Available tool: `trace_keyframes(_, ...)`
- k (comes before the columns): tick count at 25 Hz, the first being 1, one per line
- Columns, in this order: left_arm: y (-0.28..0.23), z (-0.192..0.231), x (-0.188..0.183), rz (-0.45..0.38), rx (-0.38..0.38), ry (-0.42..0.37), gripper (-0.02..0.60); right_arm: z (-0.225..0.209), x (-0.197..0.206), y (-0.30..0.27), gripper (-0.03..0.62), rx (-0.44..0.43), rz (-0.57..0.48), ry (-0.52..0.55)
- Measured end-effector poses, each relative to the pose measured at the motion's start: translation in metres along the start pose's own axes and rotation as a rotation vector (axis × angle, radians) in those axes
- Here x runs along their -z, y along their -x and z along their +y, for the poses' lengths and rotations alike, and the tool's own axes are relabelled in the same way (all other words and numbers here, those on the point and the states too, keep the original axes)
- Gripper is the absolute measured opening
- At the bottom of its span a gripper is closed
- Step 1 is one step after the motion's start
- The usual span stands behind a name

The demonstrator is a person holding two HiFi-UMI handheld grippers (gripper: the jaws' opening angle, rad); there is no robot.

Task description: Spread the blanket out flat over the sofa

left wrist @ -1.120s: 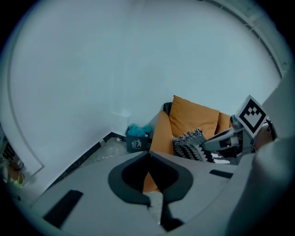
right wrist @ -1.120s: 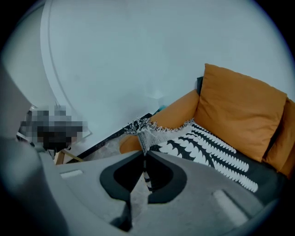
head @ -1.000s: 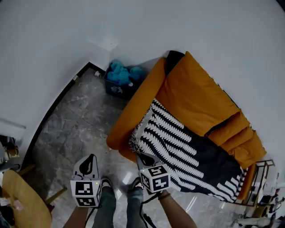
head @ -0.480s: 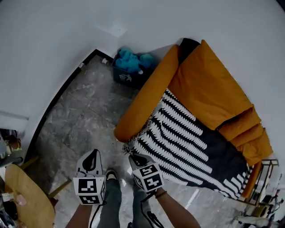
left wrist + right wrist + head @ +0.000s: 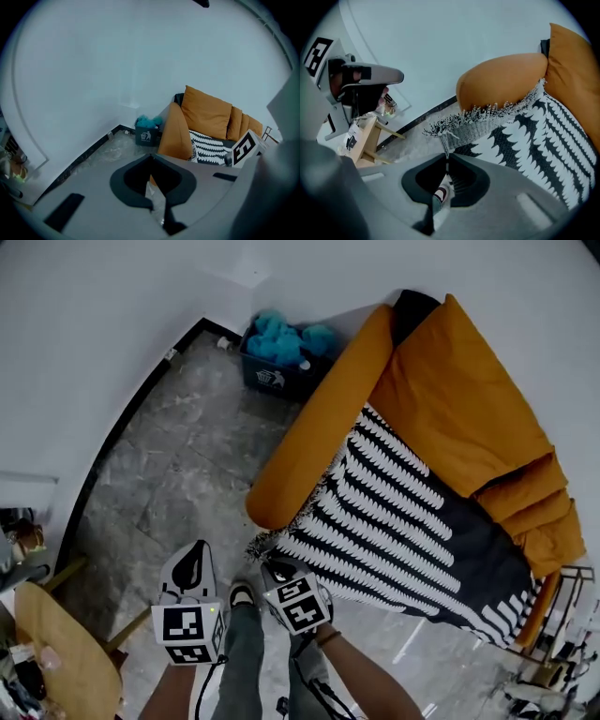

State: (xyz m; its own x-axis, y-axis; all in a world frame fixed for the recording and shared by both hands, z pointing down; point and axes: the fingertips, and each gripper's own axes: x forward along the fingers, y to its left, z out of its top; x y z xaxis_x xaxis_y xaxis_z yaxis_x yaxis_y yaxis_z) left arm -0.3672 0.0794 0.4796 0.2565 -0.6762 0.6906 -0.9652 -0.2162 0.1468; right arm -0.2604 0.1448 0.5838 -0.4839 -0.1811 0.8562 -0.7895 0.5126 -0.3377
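Jaws of the right gripper [image 5: 447, 158] are pinched together on the fringed corner [image 5: 446, 133] of the blanket [image 5: 534, 136]. That blanket lies across the seat of the sofa [image 5: 459, 418], beside the armrest [image 5: 319, 437], with this corner drawn off the front over the floor [image 5: 178, 474]. The left gripper [image 5: 151, 157] hangs nearby with its jaws closed on nothing. The cloth looks soft, light and limp, likely to wrinkle when tugged, so woven hem seems a sounder hold than loose fringe.
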Motion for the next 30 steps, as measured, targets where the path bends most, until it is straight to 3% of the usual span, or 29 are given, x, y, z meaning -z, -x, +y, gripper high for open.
trace_keyframes(15,-0.015,0.0,0.025,0.032,-0.008,-0.016,-0.011,-0.015,0.021,-0.052,0.023,-0.061,-0.031,-0.047)
trace_keyframes(24,-0.012,-0.007,0.033,0.028,-0.016,-0.011,-0.011,-0.025,0.029,-0.054,0.112,-0.032,-0.025,-0.047)
trace_keyframes(30,-0.013,-0.018,0.029,0.02,-0.01,-0.019,-0.011,-0.033,0.03,-0.036,0.12,-0.035,-0.056,-0.074)
